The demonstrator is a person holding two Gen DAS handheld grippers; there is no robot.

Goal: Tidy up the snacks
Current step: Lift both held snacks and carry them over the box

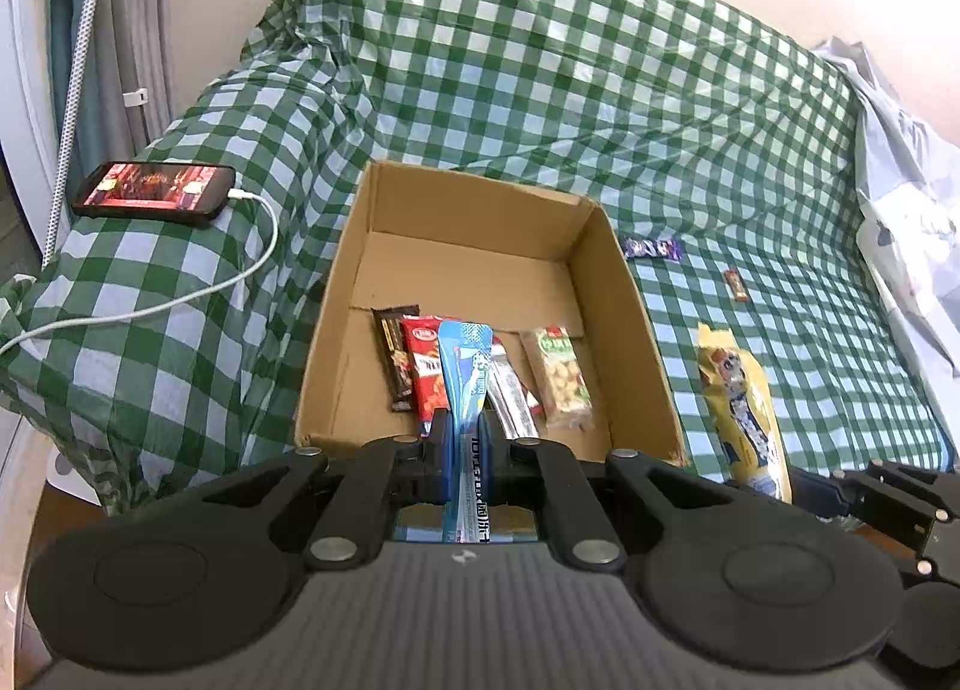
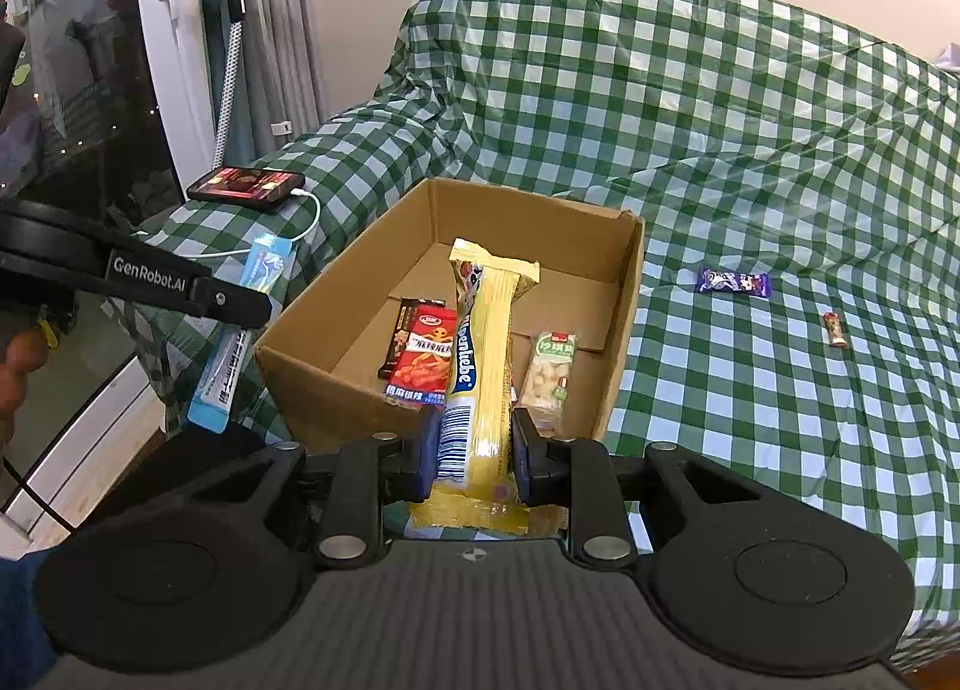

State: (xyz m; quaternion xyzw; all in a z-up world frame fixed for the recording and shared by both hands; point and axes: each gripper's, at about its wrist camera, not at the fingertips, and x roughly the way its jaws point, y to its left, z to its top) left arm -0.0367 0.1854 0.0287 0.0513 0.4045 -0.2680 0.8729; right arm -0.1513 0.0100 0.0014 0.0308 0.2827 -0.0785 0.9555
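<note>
An open cardboard box (image 1: pixel 636 306) (image 2: pixel 624 330) sits on a green checked cloth. Inside lie a dark bar (image 1: pixel 393 357), a red packet (image 1: pixel 423 372) (image 2: pixel 423 357), a silver stick (image 1: pixel 510 396) and a green nut bar (image 1: pixel 561 378) (image 2: pixel 549 378). My left gripper (image 1: pixel 467 429) is shut on a long blue packet (image 1: pixel 465 378), held over the box's near edge; it also shows in the right wrist view (image 2: pixel 264 264). My right gripper (image 2: pixel 474 450) is shut on a long yellow packet (image 2: pixel 486 342) (image 1: pixel 744 408), held over the box.
A purple candy (image 1: pixel 651 249) (image 2: pixel 733 282) and a small red-brown candy (image 1: pixel 735 285) (image 2: pixel 835 329) lie on the cloth right of the box. A phone (image 1: pixel 156 192) (image 2: pixel 246 185) on a white cable lies to the left. White plastic (image 1: pixel 900 198) lies at far right.
</note>
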